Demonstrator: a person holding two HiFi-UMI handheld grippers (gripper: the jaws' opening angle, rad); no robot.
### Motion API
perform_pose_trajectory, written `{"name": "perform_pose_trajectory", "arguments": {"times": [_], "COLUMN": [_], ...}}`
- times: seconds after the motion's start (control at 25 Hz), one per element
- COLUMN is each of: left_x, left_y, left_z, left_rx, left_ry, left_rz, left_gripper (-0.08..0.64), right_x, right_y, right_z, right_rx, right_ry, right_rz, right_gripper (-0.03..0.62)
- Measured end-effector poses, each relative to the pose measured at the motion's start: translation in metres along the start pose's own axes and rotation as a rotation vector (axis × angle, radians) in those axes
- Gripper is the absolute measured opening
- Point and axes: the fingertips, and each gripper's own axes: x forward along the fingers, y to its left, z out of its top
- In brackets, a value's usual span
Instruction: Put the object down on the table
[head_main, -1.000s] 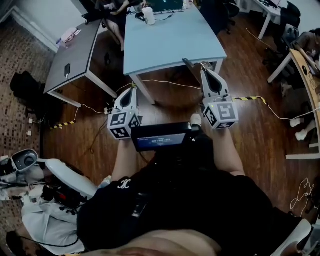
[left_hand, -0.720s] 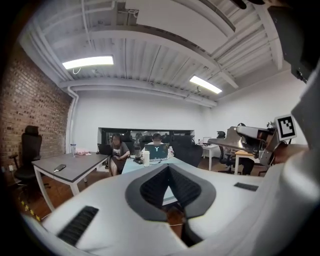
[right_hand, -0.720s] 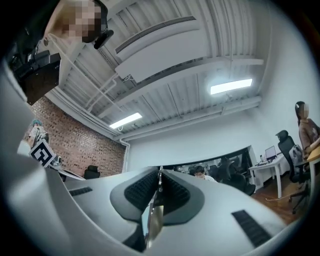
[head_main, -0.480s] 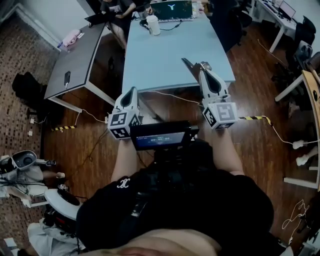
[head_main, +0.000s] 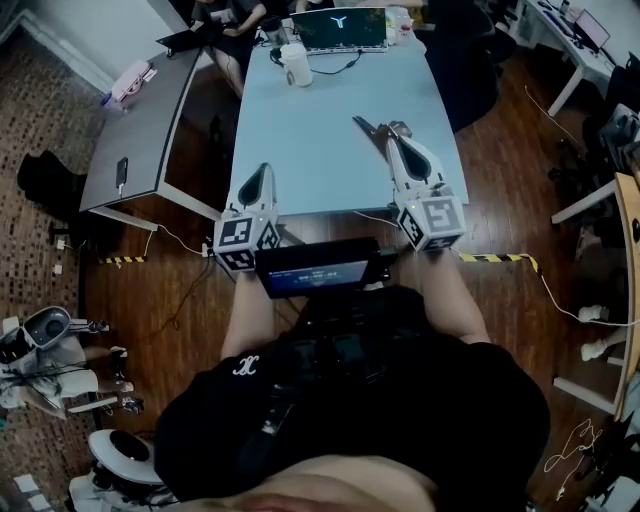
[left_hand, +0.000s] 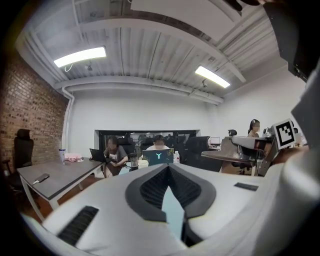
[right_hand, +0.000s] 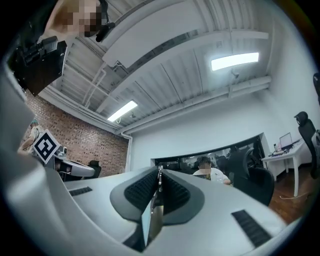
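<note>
My right gripper (head_main: 392, 135) hangs over the light blue table (head_main: 310, 120), right of its middle. It is shut on a thin, flat, dark object (head_main: 364, 127) whose end sticks out to the left of the tips. In the right gripper view the object (right_hand: 152, 215) shows edge-on, clamped between the ribbed pads of the right gripper (right_hand: 159, 172). My left gripper (head_main: 261, 172) is shut and holds nothing, above the table's near left edge. In its own view the left gripper (left_hand: 168, 167) has its tips together and points along the tabletop.
At the table's far end stand an open laptop (head_main: 343, 28), a white cup (head_main: 296, 63) and a cable. People sit beyond it. A grey table (head_main: 140, 120) with a phone (head_main: 121, 171) stands to the left. Office chairs and desks are at the right, cables on the wooden floor.
The view has advanced toward the blue table. Both grippers, earlier over the floor in front of it, now reach over its near edge. The right gripper still grips the object.
</note>
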Motion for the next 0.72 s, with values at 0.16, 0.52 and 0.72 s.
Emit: {"name": "perform_pose_trajectory", "arguments": {"times": [0.16, 0.52, 0.72], "left_x": [0.024, 0.066, 0.073], "left_y": [0.007, 0.026, 0.044], "left_z": [-0.010, -0.011, -0.027], "left_rx": [-0.040, -0.097, -0.146], "left_ry": [0.037, 0.055, 0.066], "left_rz": [-0.003, -0.032, -0.037], "left_gripper": [-0.007, -0.006, -0.006], "right_x": [0.021, 0.072, 0.088], "right_y": [-0.011, -0.032, -0.031], "right_z": [-0.026, -0.161, -0.256], "right_rx": [0.012, 0.172, 0.283], "right_ry": [0.050, 0.308, 0.504], "right_rz": [0.005, -0.042, -0.063], "right_gripper": [0.009, 0.009, 0.009]}}
